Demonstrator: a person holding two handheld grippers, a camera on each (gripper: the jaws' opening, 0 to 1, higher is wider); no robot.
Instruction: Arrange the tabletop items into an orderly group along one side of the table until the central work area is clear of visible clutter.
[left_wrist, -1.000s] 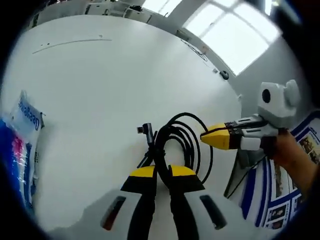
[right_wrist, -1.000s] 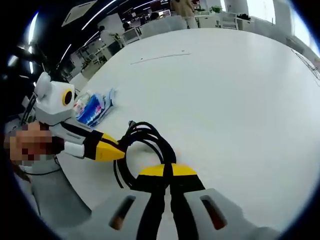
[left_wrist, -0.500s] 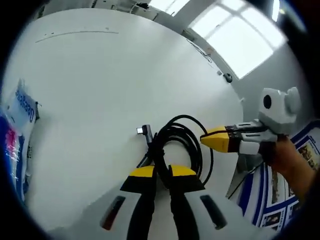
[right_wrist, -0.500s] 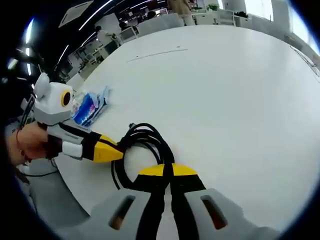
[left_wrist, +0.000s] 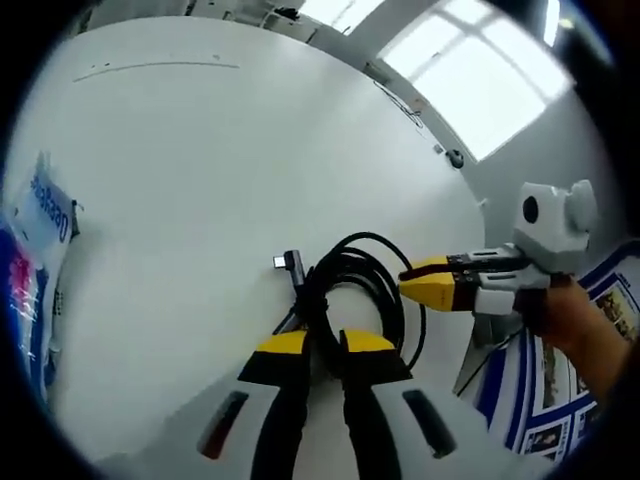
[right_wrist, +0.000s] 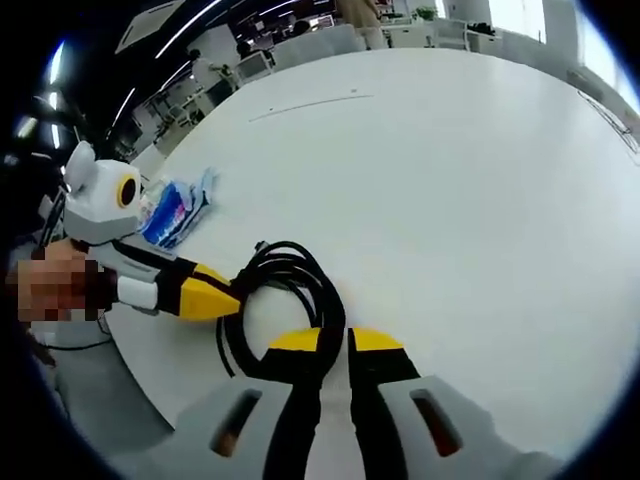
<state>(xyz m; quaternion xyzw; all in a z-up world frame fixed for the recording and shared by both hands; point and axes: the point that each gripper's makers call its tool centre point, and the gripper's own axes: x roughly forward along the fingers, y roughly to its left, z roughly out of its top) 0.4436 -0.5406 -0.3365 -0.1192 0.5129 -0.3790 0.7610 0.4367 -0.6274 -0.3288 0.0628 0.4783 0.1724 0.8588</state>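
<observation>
A coiled black cable (left_wrist: 352, 278) lies on the white table (left_wrist: 200, 150), with a plug end (left_wrist: 290, 262) sticking out to the left. My left gripper (left_wrist: 325, 345) is shut on the coil's near strands. The right gripper (left_wrist: 403, 280) comes in from the right beside the coil. In the right gripper view the cable (right_wrist: 290, 275) runs down between my right gripper's (right_wrist: 335, 340) jaws, which stand slightly parted. The left gripper (right_wrist: 238, 297) reaches in from the left, pinching the coil's left side.
A blue and white plastic packet (left_wrist: 40, 235) lies at the table's left edge, also visible as the packet (right_wrist: 175, 210) behind the left gripper. A person's hand (left_wrist: 570, 315) holds the right gripper. Printed sheets (left_wrist: 560, 390) lie at the right.
The right gripper's jaws, pressed together earlier, now show a narrow gap. The coil and the left gripper have hardly moved.
</observation>
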